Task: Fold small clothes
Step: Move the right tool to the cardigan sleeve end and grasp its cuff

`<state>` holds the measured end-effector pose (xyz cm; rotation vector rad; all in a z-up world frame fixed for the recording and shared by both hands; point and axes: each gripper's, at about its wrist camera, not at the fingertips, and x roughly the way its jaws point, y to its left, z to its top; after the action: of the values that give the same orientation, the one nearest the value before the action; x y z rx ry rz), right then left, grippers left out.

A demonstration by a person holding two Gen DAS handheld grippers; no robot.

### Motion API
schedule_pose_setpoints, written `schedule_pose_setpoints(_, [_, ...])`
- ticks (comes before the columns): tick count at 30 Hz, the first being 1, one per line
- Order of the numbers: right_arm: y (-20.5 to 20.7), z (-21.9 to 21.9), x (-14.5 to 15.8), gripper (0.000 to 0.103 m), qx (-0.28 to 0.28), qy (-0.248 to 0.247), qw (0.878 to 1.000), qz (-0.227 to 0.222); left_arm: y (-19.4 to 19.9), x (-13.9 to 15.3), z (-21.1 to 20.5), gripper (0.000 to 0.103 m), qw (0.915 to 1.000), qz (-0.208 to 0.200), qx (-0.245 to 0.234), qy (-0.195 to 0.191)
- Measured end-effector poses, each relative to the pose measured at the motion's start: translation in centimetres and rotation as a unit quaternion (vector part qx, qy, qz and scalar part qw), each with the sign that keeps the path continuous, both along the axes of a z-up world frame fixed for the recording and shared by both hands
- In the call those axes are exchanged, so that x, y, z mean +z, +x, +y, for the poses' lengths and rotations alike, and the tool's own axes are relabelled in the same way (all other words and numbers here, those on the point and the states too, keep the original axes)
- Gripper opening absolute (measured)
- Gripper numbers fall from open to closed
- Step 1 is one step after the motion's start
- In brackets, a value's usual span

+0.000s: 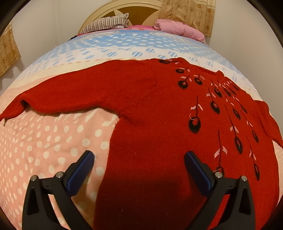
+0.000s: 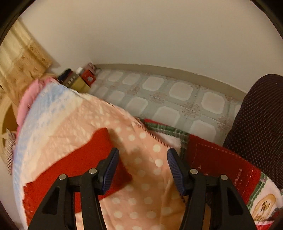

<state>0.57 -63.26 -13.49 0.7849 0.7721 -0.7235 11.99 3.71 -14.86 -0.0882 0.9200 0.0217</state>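
Jaws of both grippers gape, empty, above red sweater [image 1: 150, 113].

Striped pillow [image 1: 107, 23], pink blanket [image 1: 178, 29], curtain [image 1: 187, 14]

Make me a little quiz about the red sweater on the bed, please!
1. True or false: the left hand-held gripper is clamped on the red sweater.
2. What lies between the open fingers of the right hand-held gripper? A) the sweater's collar B) the polka-dot bedspread C) the pink blanket
3. Fill in: the sweater's outstretched sleeve lies flat on the ____.

Key
1. False: its fingers are open above the sweater's lower edge.
2. B
3. bedspread
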Motion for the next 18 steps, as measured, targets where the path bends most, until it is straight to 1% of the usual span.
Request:
schedule_pose_setpoints(1, [0.0,0.2,0.2,0.058,0.009,0.009,1.000,-0.012,0.0,-0.1,0.1,0.103,1.0000,0.000,0.000,0.000])
schedule_pose_setpoints(3, [0.6,0.7,-0.1,0.058,0.040,0.050,0.997,-0.039,0.0,0.0,0.0,0.103,1.0000,0.001,0.000,0.001])
schedule_pose_setpoints(4, [0.9,0.9,-0.1,0.058,0.047,0.059,0.996,-0.040,0.0,0.0,0.0,0.103,1.0000,0.001,0.000,0.001])
schedule_pose_setpoints(8, [2.0,1.9,-0.7,0.058,0.054,0.062,0.996,-0.022,0.0,0.0,0.0,0.103,1.0000,0.001,0.000,0.000])
schedule_pose_setpoints(9, [1.9,1.8,-0.9,0.058,0.048,0.060,0.997,-0.013,0.0,0.0,0.0,0.103,1.0000,0.001,0.000,0.001])
schedule_pose_setpoints(11, [2.3,1.7,-1.3,0.057,0.033,0.051,0.998,-0.014,0.0,0.0,0.0,0.103,1.0000,0.001,0.000,0.001])
schedule_pose_setpoints(12, [2.4,1.8,-1.2,0.055,0.028,0.047,0.998,-0.013,0.0,0.0,0.0,0.103,1.0000,0.001,0.000,0.001])
schedule_pose_setpoints(13, [2.5,1.9,-1.2,0.035,0.025,0.043,0.999,-0.008,0.0,0.0,-0.1,0.103,1.0000,0.001,0.000,0.001])
schedule_pose_setpoints(14, [2.5,2.0,-1.0,0.019,0.026,0.035,0.999,0.002,0.0,0.0,0.0,0.103,1.0000,0.001,0.000,0.001])
schedule_pose_setpoints(16, [2.2,1.9,-0.3,0.017,0.036,0.035,0.999,-0.006,0.0,0.0,-0.1,0.103,1.0000,0.001,0.000,0.001])
schedule_pose_setpoints(18, [1.9,2.6,1.3,0.015,0.040,0.011,0.999,-0.018,0.0,0.0,0.0,0.103,1.0000,0.001,0.000,0.000])
